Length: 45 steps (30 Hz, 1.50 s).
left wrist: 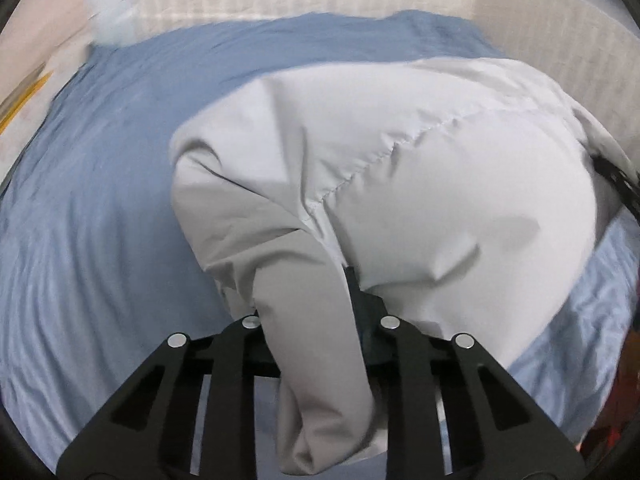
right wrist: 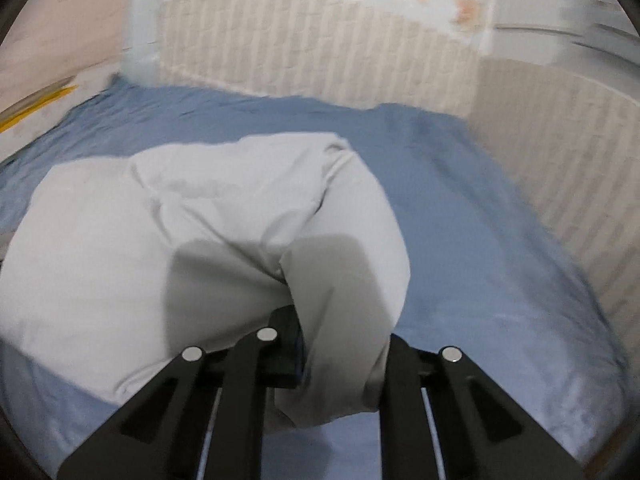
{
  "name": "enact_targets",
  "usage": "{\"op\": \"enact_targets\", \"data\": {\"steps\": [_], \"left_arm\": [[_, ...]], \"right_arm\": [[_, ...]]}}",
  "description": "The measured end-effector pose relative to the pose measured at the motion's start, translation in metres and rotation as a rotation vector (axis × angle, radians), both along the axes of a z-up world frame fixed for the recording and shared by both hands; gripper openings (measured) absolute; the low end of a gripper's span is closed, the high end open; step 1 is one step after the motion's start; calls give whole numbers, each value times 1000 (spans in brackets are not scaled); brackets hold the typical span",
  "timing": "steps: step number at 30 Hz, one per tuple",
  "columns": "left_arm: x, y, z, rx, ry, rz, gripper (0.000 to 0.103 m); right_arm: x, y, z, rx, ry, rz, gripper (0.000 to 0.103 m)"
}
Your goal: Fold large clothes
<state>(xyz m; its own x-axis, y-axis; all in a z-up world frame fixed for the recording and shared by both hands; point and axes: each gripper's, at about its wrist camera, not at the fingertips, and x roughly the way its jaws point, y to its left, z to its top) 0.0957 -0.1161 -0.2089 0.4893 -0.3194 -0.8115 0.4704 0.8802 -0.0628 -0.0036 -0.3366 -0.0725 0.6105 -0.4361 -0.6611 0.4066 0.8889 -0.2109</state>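
1. Both views blurred; room edges smeared.
2. Left tongs [left wrist: 320,320]: tips buried under grey garment [left wrist: 400,168]; only one dark finger [left wrist: 354,292] shows.
3. Right tongs [right wrist: 316,344]: tips likewise covered by garment [right wrist: 200,220].
4. Right tongs barely seen at the left view's right edge [left wrist: 618,184].
5. Both tongs clamped on garment folds, pointing steeply down.
6. Garment bunched, lifted at the held edges, over blue bed sheet [right wrist: 460,220].

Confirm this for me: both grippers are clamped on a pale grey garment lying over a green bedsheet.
Not quite: the bedsheet is blue, not green, as the right wrist view shows. The rest holds: the left gripper and right gripper are each clamped on the pale grey garment.
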Motion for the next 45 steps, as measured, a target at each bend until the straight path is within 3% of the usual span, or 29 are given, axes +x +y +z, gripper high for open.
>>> {"op": "enact_targets", "data": {"steps": [3,6,8,11,13,15,19,22,24,30,34,36,39,45], "left_arm": [[-15,-26,-1,8,-24,-87,23],[-26,-39,-16,22,18,-144,24],[-33,-39,-27,49,26,-159,24],[-39,-21,-34,66,27,-155,30],[-35,-10,-32,57,42,-141,39],[-35,4,-35,57,49,-110,56],[-64,16,-16,101,-7,-87,74],[-72,33,-6,102,-16,-90,79],[-74,43,0,111,-29,-76,89],[-84,58,18,87,-69,-29,98],[-76,56,38,49,-79,3,100],[-70,63,53,32,-77,21,100],[-67,74,67,31,-97,50,100],[-55,84,94,17,-115,132,100]], "right_arm": [[-37,-49,-13,-2,42,-117,13],[-59,-83,-51,105,104,-161,16],[-65,-96,-82,197,145,-171,25],[-74,-103,-87,248,131,-178,38],[-83,-116,-82,331,108,-188,41],[-92,-124,-82,380,103,-182,42],[-103,-115,-84,430,101,-174,48],[-107,-104,-85,420,112,-173,55],[-106,-99,-84,389,129,-175,57],[-93,-84,-85,310,177,-193,70],[-91,-106,-99,355,179,-253,101],[-97,-123,-101,427,152,-266,101],[-105,-136,-94,412,135,-307,101],[-103,-90,-45,184,110,-318,101]]}}
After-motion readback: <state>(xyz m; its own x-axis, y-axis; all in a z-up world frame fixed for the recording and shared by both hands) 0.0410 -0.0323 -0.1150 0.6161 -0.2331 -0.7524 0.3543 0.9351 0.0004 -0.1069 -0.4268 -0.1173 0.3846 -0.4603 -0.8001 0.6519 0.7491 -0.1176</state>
